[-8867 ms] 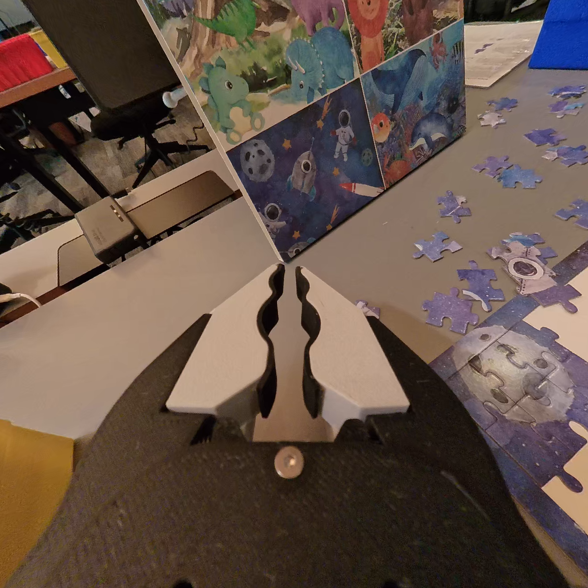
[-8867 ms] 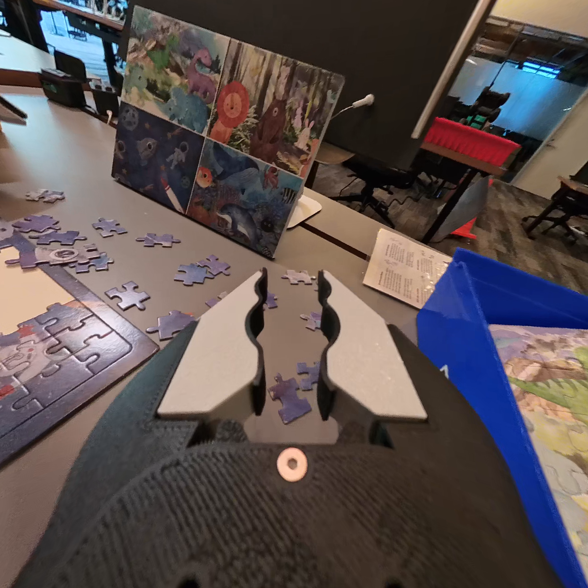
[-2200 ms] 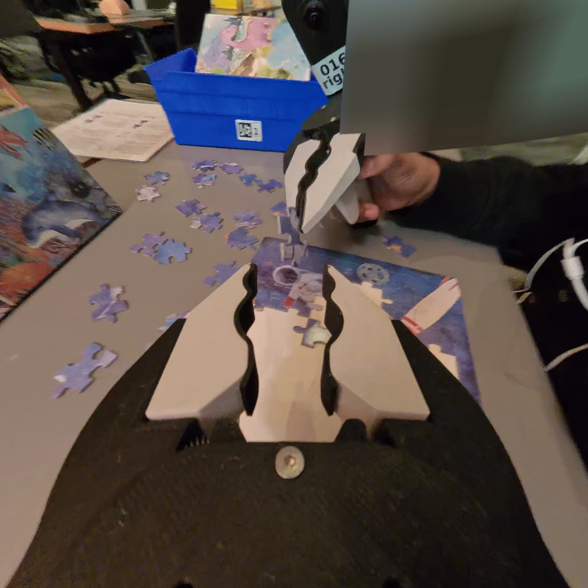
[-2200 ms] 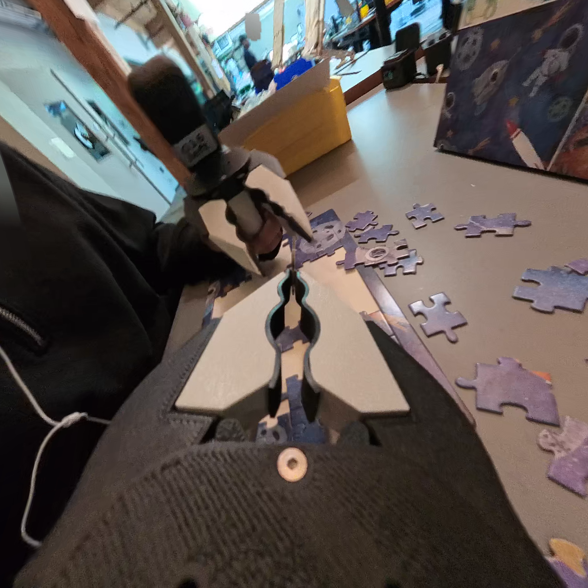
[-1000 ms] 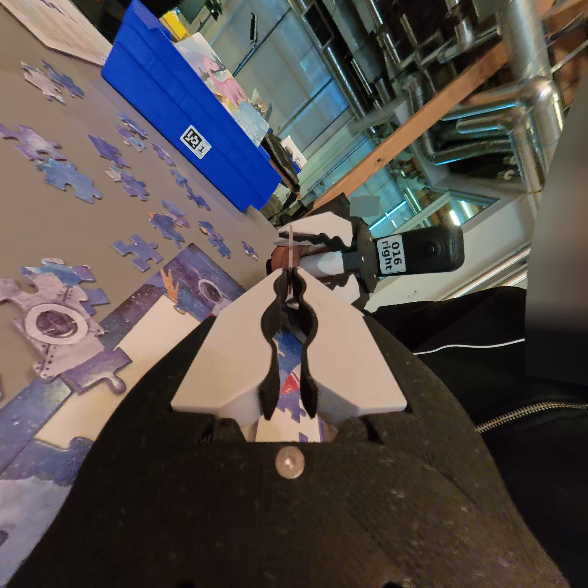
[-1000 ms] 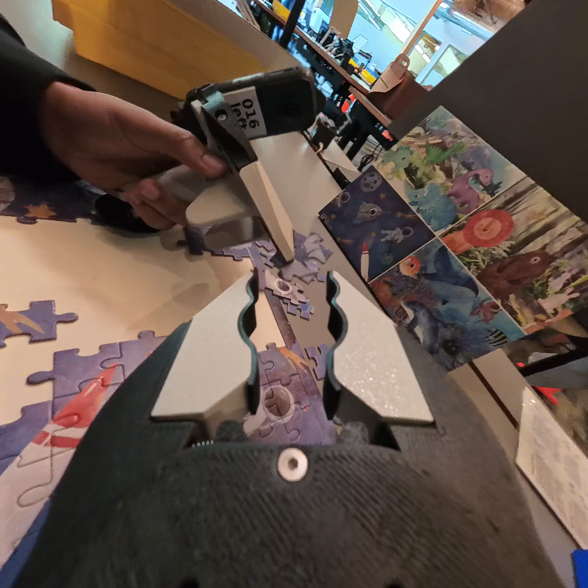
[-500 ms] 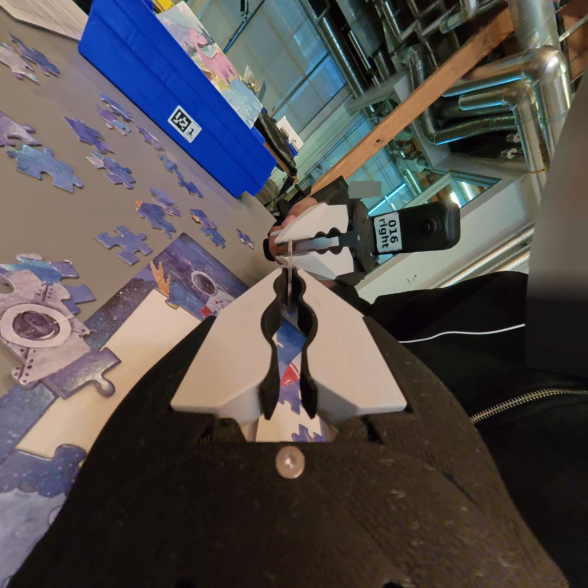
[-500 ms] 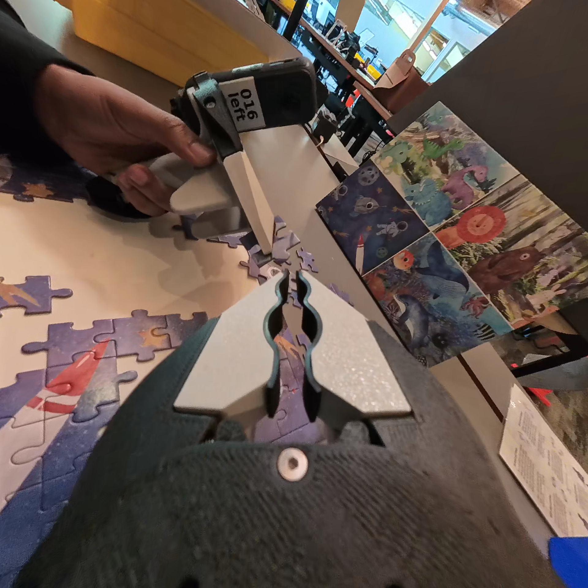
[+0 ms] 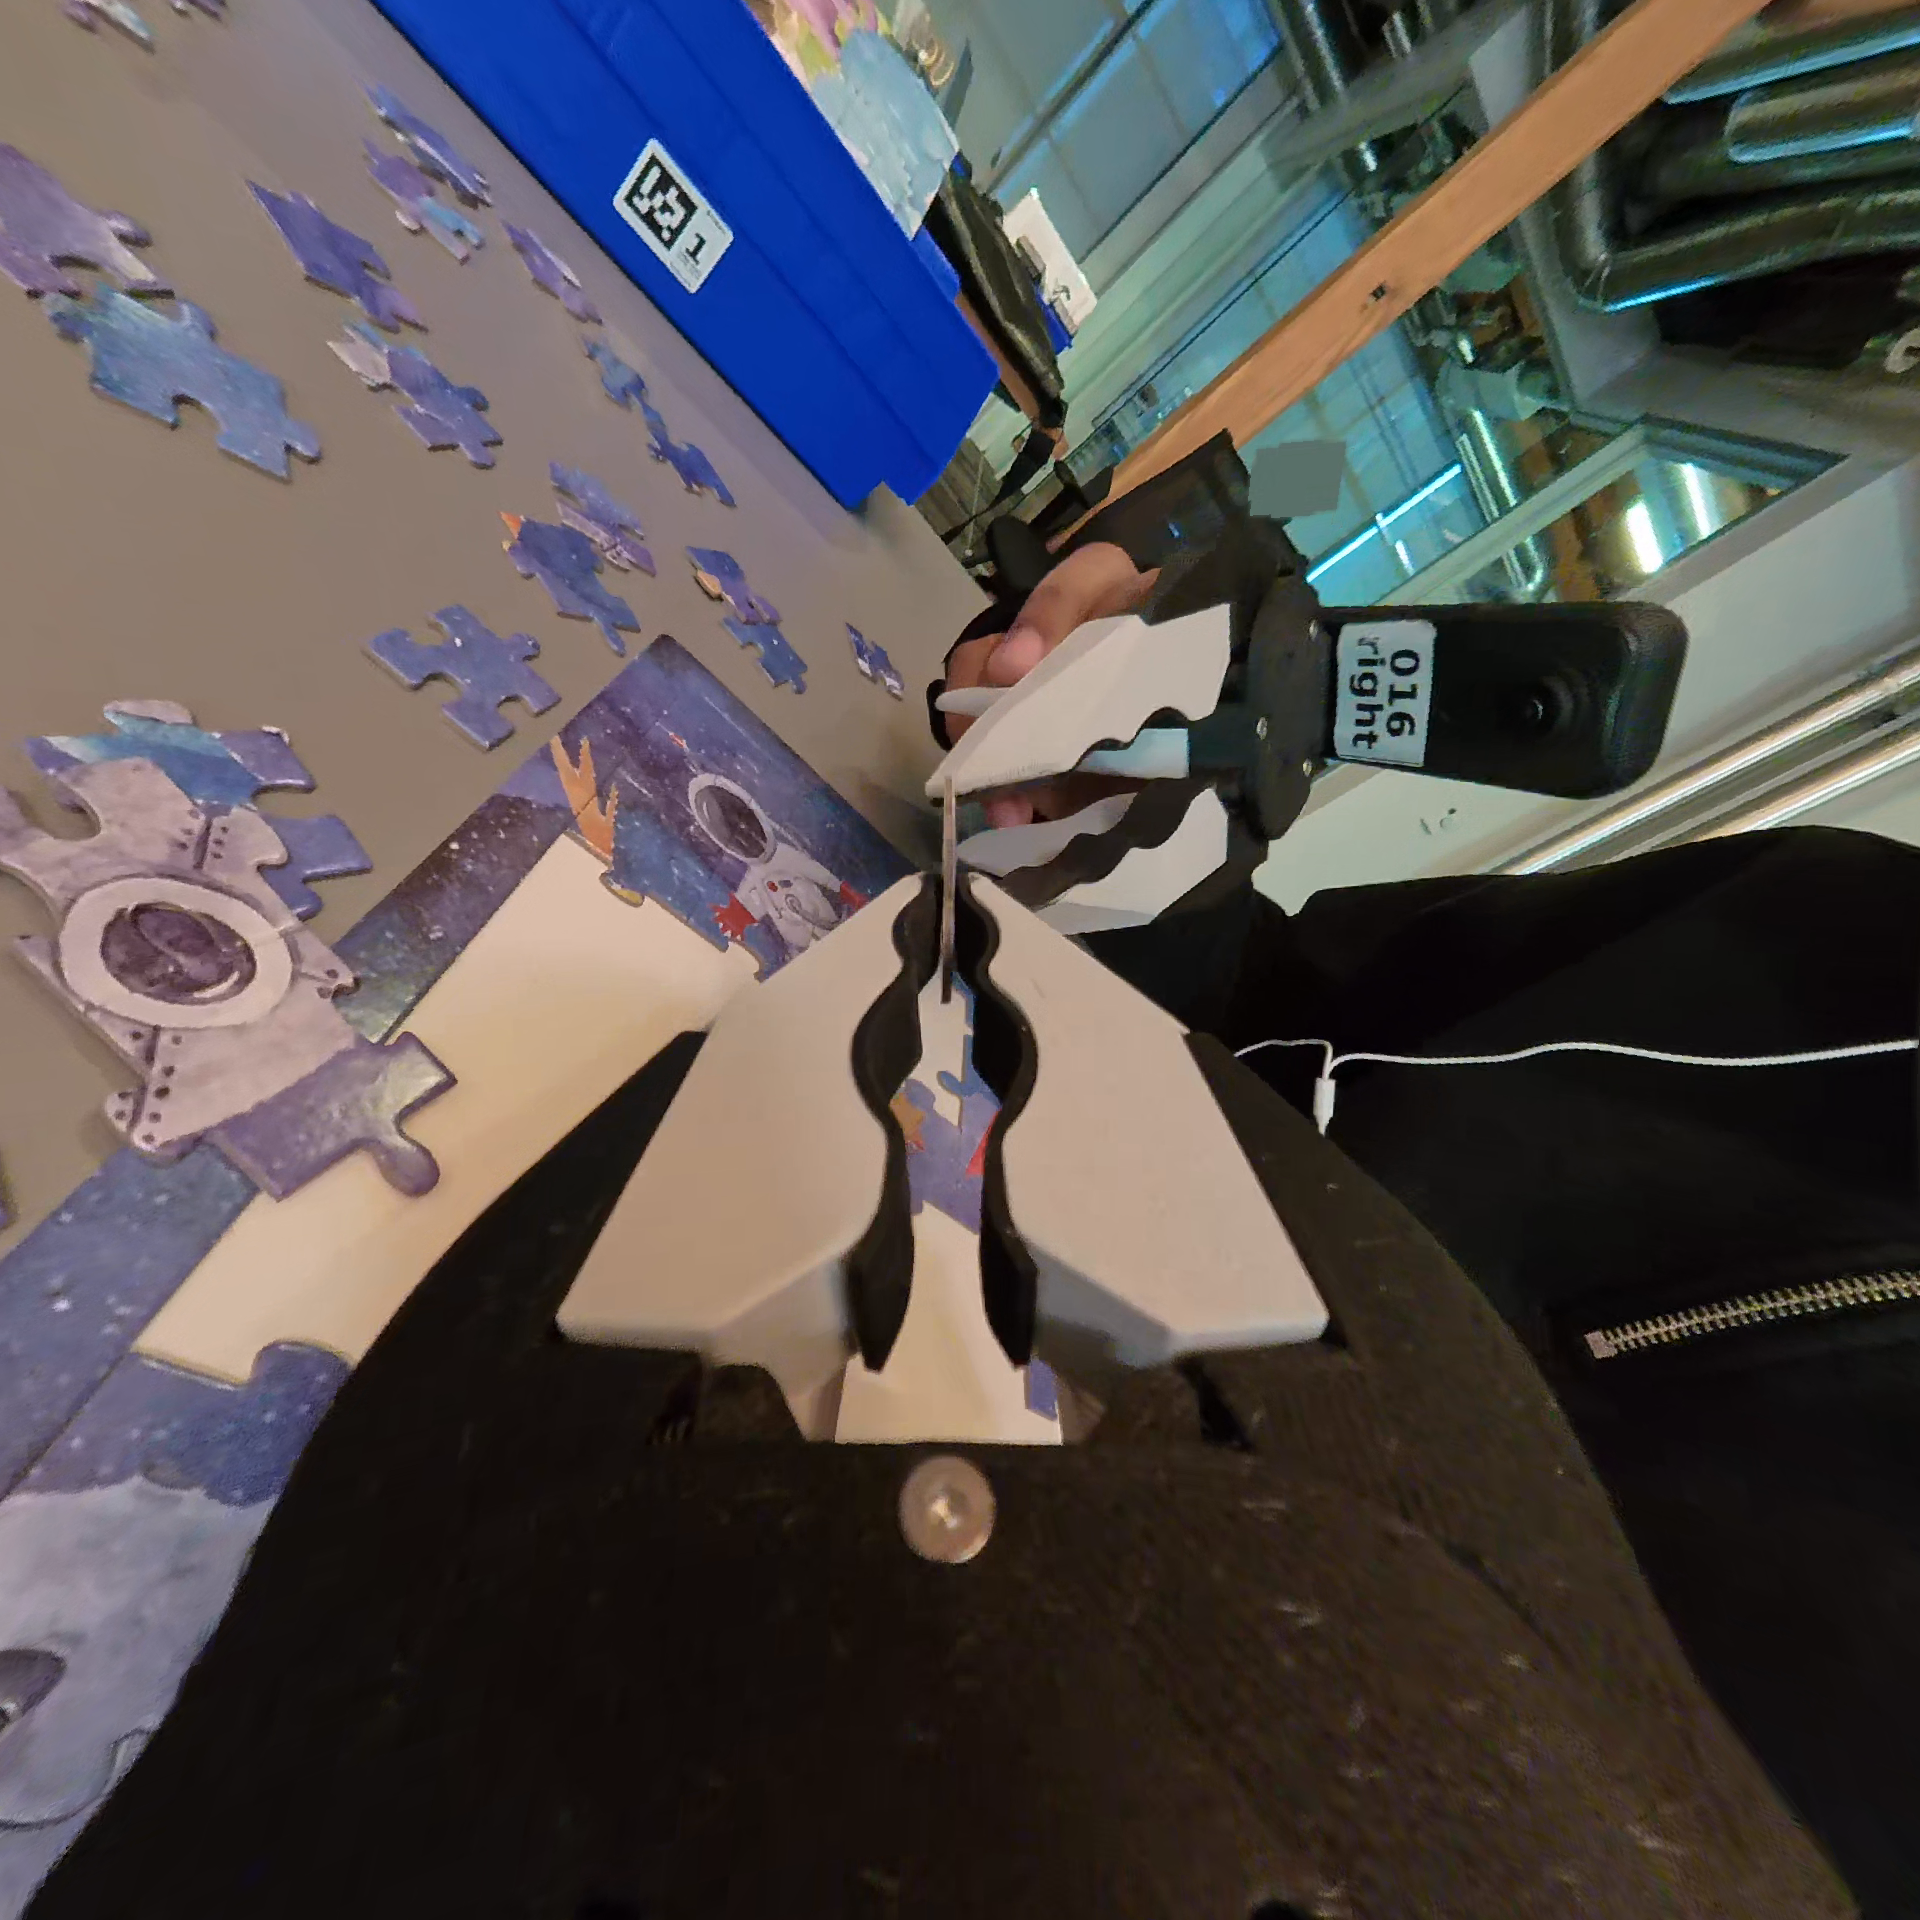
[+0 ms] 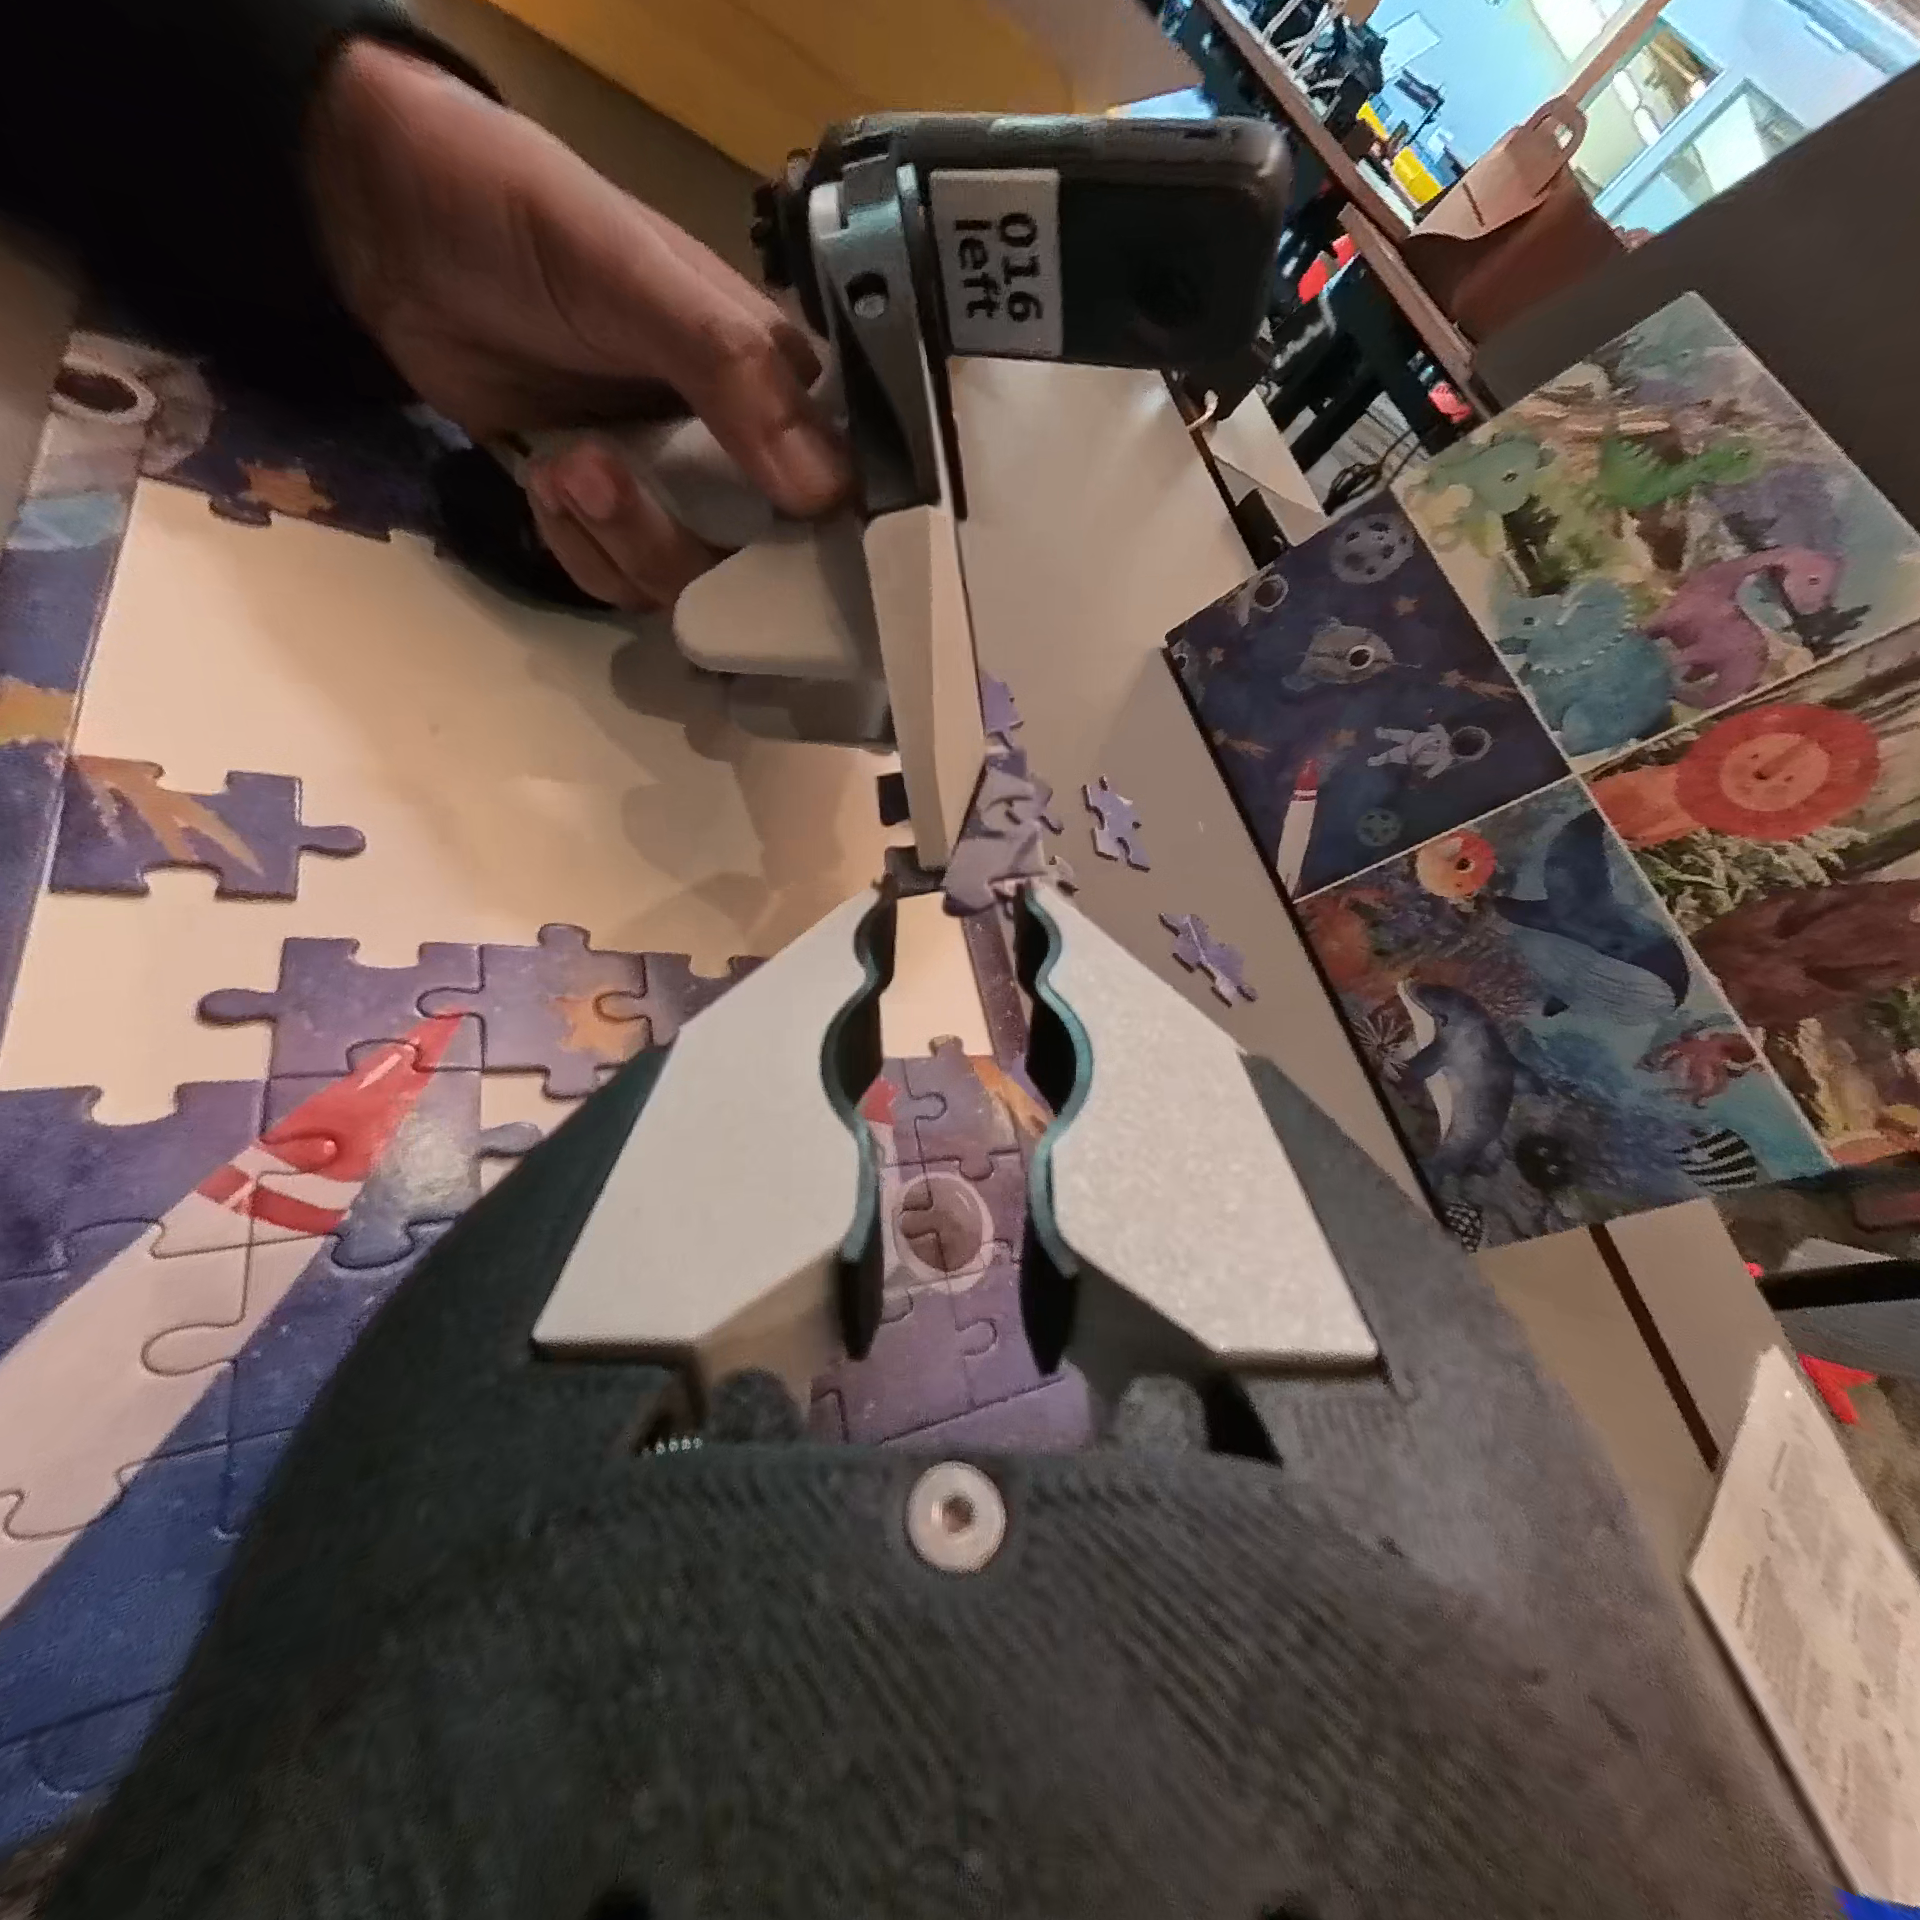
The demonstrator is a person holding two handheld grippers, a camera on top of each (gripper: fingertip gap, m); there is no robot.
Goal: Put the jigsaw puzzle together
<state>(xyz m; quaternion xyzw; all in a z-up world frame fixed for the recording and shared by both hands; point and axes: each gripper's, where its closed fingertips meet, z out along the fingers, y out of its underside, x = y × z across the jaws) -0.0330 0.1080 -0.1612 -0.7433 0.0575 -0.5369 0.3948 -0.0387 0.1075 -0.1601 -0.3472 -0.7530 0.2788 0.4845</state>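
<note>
1. Where the left gripper (image 9: 943,894) closes, we see its two fingertips pressed onto a purple puzzle piece (image 10: 1003,831), which they hold above the puzzle board (image 10: 343,644).
2. In the left wrist view that piece (image 9: 948,894) shows edge-on as a thin strip whose long axis runs forward along the fingers, one end between the pads, the other at the tip of the right gripper's upper finger (image 9: 1081,707).
3. In the right wrist view its purple printed face is towards us and to the right, jutting out beside the left gripper's tip.
4. The right gripper (image 10: 956,904) is spread, nothing pinched; the piece hangs just ahead of its fingertips, and we cannot tell whether either pad touches it.
5. We count two grippers and one held piece.
6. We see one board, partly filled: a red-and-white rocket (image 10: 260,1174) and one astronaut (image 9: 769,862) are assembled, with bare cream in the middle.
7. On the grey desk (image 9: 208,540) lie well over a dozen loose blue and purple pieces, plus one joined cluster (image 9: 177,956) resting on the board's edge.
8. One blue bin (image 9: 727,229) stands at the far edge of the desk, and one upright picture panel (image 10: 1558,831) shows four scenes.
</note>
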